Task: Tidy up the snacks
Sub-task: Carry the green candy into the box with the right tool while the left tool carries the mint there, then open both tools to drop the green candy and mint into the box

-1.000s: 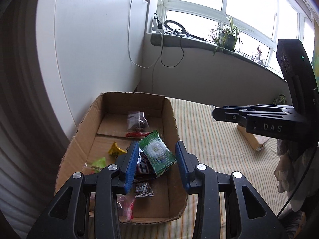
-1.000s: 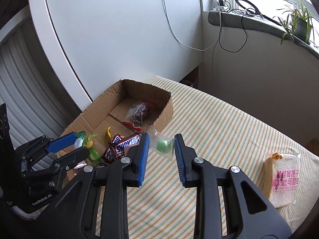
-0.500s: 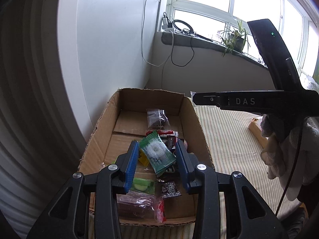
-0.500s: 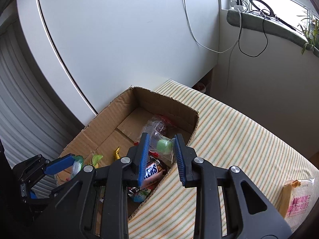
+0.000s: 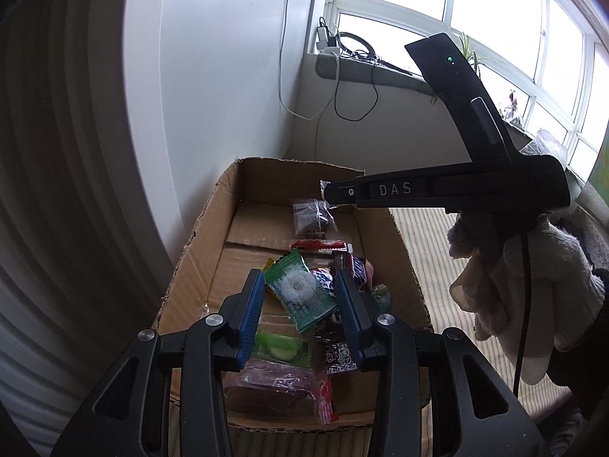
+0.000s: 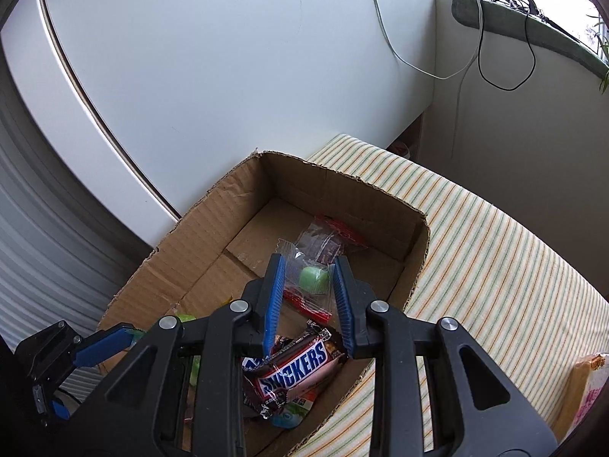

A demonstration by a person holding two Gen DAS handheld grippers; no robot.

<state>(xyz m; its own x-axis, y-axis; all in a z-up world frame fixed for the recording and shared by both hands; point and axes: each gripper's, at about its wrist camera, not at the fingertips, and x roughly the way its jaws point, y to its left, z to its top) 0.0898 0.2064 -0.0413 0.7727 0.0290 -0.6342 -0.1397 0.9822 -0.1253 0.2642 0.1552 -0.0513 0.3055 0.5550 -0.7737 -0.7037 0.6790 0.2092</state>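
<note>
An open cardboard box (image 5: pixel 198 228) (image 6: pixel 342 175) holds several wrapped snacks, among them a Snickers bar (image 6: pixel 297 369). My left gripper (image 5: pixel 298 278) hovers over the near half of the box, shut on a green foil packet (image 5: pixel 300 297) that sticks up between its blue pads. My right gripper (image 6: pixel 308 262) is above the box's middle, shut on a clear wrapper with a green candy (image 6: pixel 314 280). In the left wrist view the right gripper (image 5: pixel 329 192) reaches in over the far right wall of the box. The left gripper (image 6: pixel 127 337) shows at the lower left of the right wrist view.
The box stands on a striped cloth (image 6: pixel 495 247) against a white cabinet (image 6: pixel 228 76). A wrapped bread slice (image 6: pixel 593 392) lies on the cloth at the right. A gloved hand (image 5: pixel 525 297) holds the right gripper. Cables hang from the windowsill (image 5: pixel 361 68).
The right gripper carried the green candy from above the cloth leftward to over the box. The left gripper shifted a little further over the box, then stayed put.
</note>
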